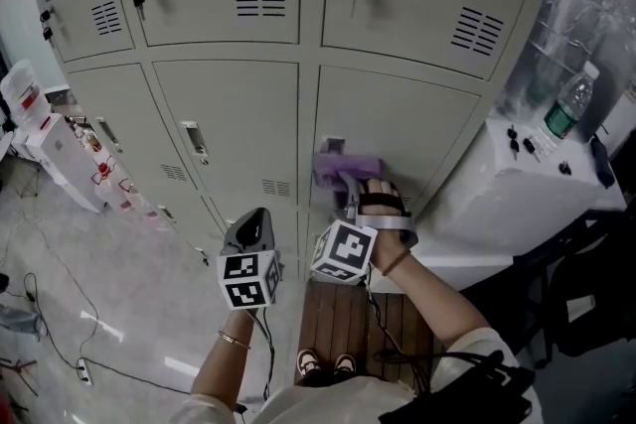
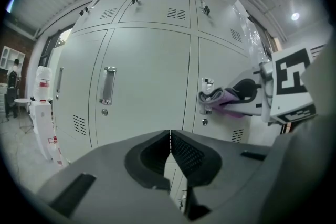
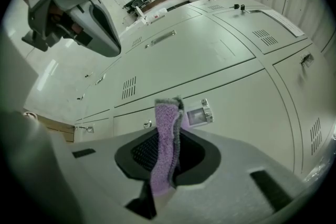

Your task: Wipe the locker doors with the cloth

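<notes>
Head view: purple cloth (image 1: 343, 166) sits against the lower locker door (image 1: 417, 129), by its handle (image 1: 333, 146). Left gripper view — left gripper (image 2: 170, 140) pinched together, empty. Right gripper view — right gripper (image 3: 169, 157) clamps the cloth, which could snag on that handle and slip free.

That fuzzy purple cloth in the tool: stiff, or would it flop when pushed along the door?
Probably floppy: the fuzzy purple cloth bunches in folds between the right gripper's shut jaws. Likely light, as that pinch alone holds it. Its nubby pile should drag, not slide, on the grey locker door.
</notes>
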A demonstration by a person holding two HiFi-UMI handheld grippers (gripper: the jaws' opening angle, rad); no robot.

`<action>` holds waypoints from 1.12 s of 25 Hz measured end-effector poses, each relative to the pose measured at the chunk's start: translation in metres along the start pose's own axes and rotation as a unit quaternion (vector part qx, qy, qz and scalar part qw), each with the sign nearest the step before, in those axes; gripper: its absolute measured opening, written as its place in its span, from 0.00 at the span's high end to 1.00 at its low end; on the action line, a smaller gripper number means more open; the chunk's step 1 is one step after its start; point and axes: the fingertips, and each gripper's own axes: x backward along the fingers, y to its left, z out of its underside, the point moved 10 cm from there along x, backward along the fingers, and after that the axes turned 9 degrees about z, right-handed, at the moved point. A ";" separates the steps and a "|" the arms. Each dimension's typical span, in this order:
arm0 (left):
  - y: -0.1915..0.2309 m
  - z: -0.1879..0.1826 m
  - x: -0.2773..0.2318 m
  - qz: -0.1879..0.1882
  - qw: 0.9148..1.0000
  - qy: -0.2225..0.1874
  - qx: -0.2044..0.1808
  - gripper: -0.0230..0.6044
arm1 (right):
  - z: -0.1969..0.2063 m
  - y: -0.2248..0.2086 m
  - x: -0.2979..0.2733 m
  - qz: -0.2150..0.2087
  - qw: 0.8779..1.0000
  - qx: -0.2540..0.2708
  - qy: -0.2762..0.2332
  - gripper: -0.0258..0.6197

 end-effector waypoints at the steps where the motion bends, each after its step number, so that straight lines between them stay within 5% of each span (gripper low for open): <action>1: 0.001 0.001 -0.001 0.000 1.000 0.002 0.001 0.95 | 0.001 0.003 -0.001 -0.004 1.000 -0.001 0.001 0.87; 28: 0.011 0.046 -0.017 -0.006 0.998 0.049 0.025 0.95 | 0.021 0.077 -0.024 -0.075 0.997 -0.012 0.032 0.87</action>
